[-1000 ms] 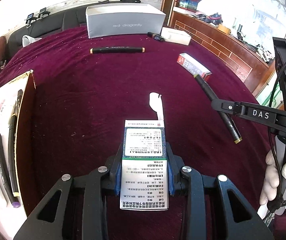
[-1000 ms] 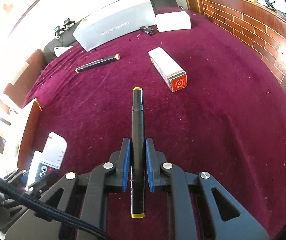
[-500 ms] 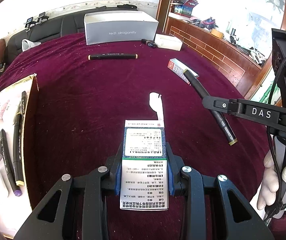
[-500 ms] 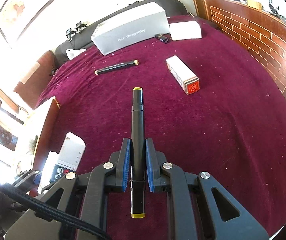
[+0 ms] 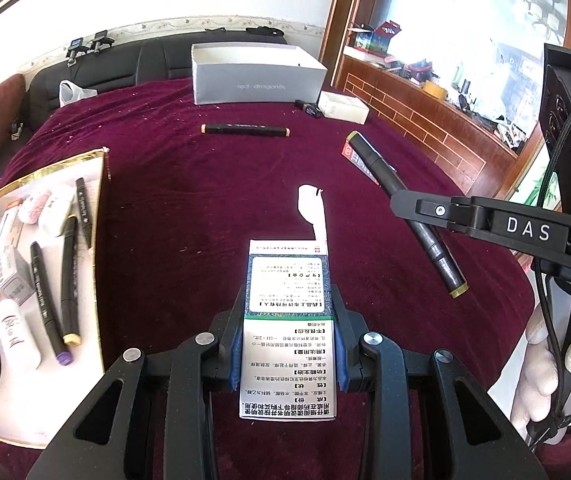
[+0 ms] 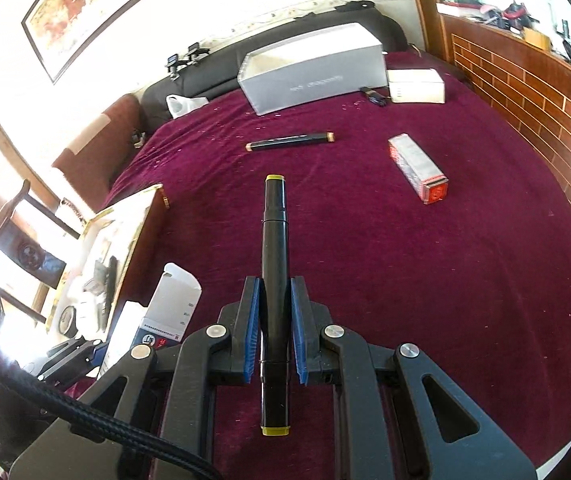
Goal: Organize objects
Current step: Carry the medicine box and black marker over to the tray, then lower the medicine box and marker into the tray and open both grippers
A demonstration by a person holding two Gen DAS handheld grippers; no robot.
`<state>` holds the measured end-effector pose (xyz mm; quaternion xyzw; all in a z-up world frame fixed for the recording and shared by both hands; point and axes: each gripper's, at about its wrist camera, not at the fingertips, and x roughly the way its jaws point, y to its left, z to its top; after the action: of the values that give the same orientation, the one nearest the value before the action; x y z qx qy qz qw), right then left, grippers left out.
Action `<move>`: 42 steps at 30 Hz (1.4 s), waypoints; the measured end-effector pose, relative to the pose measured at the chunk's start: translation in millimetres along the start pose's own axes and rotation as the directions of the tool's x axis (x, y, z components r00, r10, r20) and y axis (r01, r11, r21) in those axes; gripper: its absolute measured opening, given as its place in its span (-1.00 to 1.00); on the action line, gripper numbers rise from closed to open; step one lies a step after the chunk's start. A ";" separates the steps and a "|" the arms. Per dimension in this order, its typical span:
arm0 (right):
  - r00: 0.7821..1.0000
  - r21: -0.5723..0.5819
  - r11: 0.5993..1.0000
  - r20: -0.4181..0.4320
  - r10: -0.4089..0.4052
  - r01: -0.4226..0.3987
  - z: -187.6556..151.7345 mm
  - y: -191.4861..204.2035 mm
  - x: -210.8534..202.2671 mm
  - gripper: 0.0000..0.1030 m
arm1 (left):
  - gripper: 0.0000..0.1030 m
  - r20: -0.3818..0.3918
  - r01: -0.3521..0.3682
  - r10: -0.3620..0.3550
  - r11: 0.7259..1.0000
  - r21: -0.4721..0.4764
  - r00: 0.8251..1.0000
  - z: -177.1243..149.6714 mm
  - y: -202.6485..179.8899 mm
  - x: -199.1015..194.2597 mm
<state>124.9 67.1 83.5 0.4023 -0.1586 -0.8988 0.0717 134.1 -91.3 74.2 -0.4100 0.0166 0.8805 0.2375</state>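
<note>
Beside the gold-edged tray (image 5: 101,200) holding three markers, the left gripper (image 5: 287,344) clamps one green-and-white medicine box (image 5: 288,320); the right gripper (image 6: 273,328) clamps one black, yellow-capped marker (image 6: 273,264).

Surface is a table under a dark maroon velvet cloth (image 6: 425,280). Far edge: open grey box (image 5: 257,74), small white box (image 5: 343,106) to its right, a small black item (image 5: 308,107) between them. Mid-cloth: black marker with tan caps (image 5: 245,129) lying crosswise, red-ended carton (image 6: 419,168) to its right. Gold-rimmed white tray (image 5: 97,240) sits at the left edge.
</note>
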 end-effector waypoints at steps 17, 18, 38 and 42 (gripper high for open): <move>0.995 -0.104 0.989 -0.024 0.099 -0.101 -0.7 75.8 5.0 -0.75 | -0.43 0.078 -0.054 0.061 0.994 -0.093 0.995 -13.4 55.8 -42.1; 0.994 -0.112 0.988 -0.027 0.106 -0.109 -0.4 81.4 6.4 -0.75 | -0.43 0.083 -0.065 0.074 0.992 -0.106 0.994 -14.5 63.4 -45.5; 0.963 -0.200 0.949 -0.171 0.210 -0.243 -7.9 174.8 69.2 -0.75 | -0.43 0.019 -0.259 0.281 0.907 -0.333 0.959 -56.4 204.3 -70.3; 0.953 -0.211 0.943 -0.217 0.210 -0.256 -13.1 192.5 89.7 -0.75 | -0.43 -0.011 -0.264 0.279 0.897 -0.354 0.960 -64.3 219.1 -64.7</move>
<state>75.1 -139.7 78.5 0.4536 -0.0893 -0.8535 0.2406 121.1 -326.2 42.6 -0.4218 -0.0891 0.9016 0.0353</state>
